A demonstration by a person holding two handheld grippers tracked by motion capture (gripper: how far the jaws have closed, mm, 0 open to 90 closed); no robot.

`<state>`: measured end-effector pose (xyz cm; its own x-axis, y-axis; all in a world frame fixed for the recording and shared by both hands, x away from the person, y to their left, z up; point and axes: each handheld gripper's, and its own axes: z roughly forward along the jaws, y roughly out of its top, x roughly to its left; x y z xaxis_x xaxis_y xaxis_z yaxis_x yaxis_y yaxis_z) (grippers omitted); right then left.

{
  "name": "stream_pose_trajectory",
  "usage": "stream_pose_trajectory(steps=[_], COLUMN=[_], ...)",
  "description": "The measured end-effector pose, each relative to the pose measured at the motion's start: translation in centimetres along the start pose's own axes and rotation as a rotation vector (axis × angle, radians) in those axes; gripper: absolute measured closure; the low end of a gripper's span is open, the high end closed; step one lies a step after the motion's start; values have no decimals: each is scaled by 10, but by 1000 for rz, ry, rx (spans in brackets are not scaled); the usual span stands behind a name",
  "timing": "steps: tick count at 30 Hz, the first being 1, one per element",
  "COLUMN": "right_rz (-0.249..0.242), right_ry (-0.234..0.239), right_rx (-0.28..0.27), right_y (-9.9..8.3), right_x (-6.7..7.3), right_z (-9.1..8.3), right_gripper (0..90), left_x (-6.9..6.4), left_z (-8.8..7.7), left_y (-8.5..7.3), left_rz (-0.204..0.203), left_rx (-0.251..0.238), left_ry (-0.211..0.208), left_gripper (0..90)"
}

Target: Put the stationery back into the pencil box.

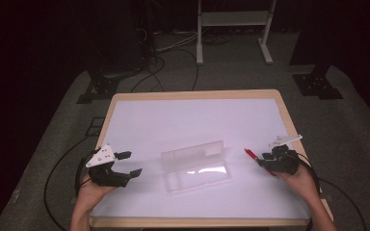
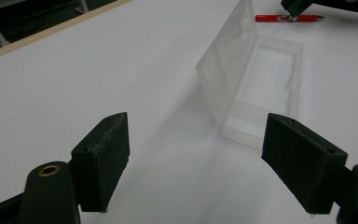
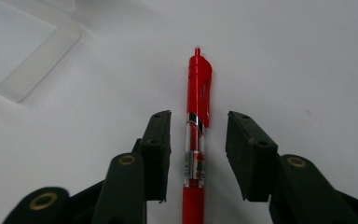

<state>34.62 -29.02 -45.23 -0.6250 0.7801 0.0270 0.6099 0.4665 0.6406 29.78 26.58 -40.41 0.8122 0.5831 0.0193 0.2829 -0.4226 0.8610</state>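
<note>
A clear plastic case (image 1: 196, 166) lies in the middle of the white table (image 1: 183, 115) with its lid standing up at the far side. In the left gripper view the case (image 2: 261, 84) is ahead and to the right. My left gripper (image 1: 131, 163) rests left of it, open, with nothing between its jaws (image 2: 196, 163). A red pen (image 1: 251, 154) lies right of the case. My right gripper (image 1: 265, 161) is over the pen's lower half. Its jaws (image 3: 198, 149) stand on either side of the pen (image 3: 198, 93), with a small gap on each side.
The table has a light wooden rim (image 1: 192, 93). Behind it on the grey floor stand a white frame (image 1: 233, 19), black stand bases (image 1: 318, 84) and loose cables (image 1: 173, 62). A cable trails from each gripper off the near edge.
</note>
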Motion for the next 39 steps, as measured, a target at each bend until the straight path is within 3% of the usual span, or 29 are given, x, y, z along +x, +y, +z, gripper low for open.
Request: stream_pose_trajectory(steps=[8,20,29,39], right_rz=[-27,-28,-33,-92], right_ry=[-6,-2,71,149], right_rx=[53,51,-11,-86], right_y=[-1,-2,1,14], right_x=[1,1,6,21], right_z=[9,8,-8,-30], right_gripper=[732,787,787,787], left_x=[-1,0,1,2], left_z=[2,2,2,3], left_y=[0,-1,-3,-5], left_rz=[2,-5,-13,-19], left_rx=[14,14,15,21], left_ry=[-25,-20,-18,-18], left_gripper=[223,205,192,186])
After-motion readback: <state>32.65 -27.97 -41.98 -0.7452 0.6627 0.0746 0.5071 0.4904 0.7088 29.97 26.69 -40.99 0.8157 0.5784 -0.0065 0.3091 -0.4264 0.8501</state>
